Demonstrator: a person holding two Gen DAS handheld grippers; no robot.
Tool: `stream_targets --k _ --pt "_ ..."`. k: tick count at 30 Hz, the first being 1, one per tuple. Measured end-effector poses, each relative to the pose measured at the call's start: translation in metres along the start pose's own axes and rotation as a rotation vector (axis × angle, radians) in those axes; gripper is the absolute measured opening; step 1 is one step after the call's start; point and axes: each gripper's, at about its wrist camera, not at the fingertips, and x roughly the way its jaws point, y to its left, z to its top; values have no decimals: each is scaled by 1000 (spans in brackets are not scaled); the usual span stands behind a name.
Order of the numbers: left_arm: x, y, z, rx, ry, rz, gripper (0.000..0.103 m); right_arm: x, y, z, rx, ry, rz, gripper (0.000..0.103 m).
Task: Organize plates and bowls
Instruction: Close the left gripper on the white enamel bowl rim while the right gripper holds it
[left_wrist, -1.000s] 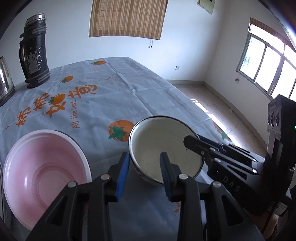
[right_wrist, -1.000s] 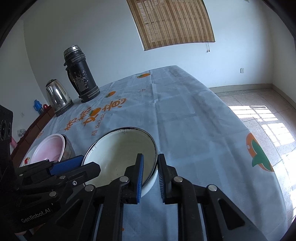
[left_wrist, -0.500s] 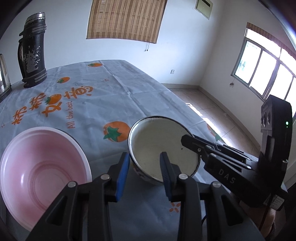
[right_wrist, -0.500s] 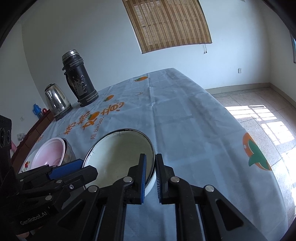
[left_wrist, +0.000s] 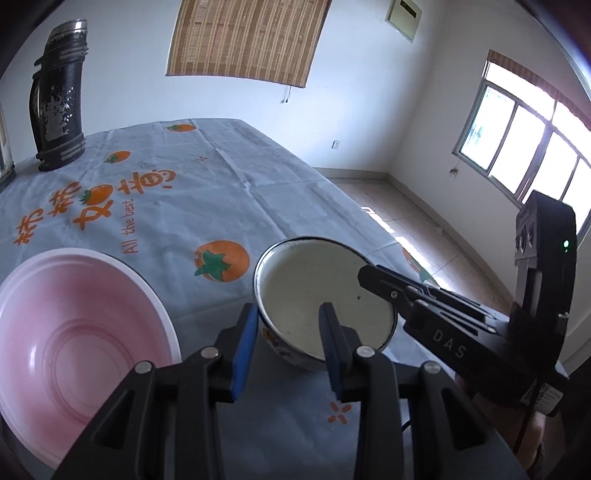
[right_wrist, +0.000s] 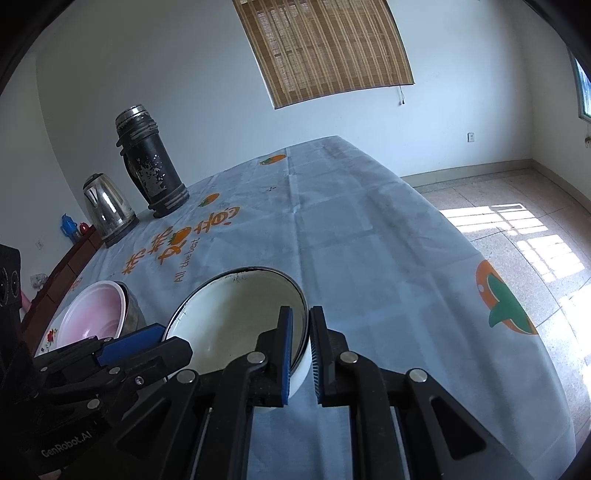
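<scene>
A white enamel bowl (left_wrist: 314, 288) with a dark rim sits on the blue tablecloth (left_wrist: 229, 192) near the front edge. My right gripper (right_wrist: 301, 354) is shut on the bowl's (right_wrist: 236, 317) right rim, one blue pad inside and one outside. From the left wrist view, the right gripper (left_wrist: 364, 275) reaches in over that rim. My left gripper (left_wrist: 288, 312) stands open astride the near-left rim, its pads apart from the wall. A pink bowl (left_wrist: 74, 332) lies to the left, nested in a metal bowl (right_wrist: 131, 310).
A tall black thermos (right_wrist: 151, 162) and a steel kettle (right_wrist: 107, 206) stand at the far left of the table. A flowered plate (right_wrist: 48, 338) lies under the nested bowls. The table's right edge (right_wrist: 517, 295) drops to a tiled floor.
The right gripper's jaws have narrowed and closed on the white bowl's rim. The left gripper tilted slightly, its gap unchanged. The bowl has stayed in place.
</scene>
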Motion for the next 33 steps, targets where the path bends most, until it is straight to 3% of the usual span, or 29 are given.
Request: stream_targets --k 16,22,24,26,28,33 --pt "-25 3 0 -26 -80 19 32 -18 9 -3 -6 -55 59 10" --pt "-46 4 2 -47 -152 10 32 -45 25 6 -25 -89 78 10" --pt "-55 4 3 -50 -183 13 30 -52 29 8 -28 -100 87 10" --pt "-57 9 5 -65 -188 12 18 -57 33 10 -26 -106 90 10" --pt "-56 16 5 -92 -177 1 12 -60 34 10 -27 -108 84 10" --pt "-58 18 4 -99 -178 8 10 -61 37 11 -23 -100 86 10"
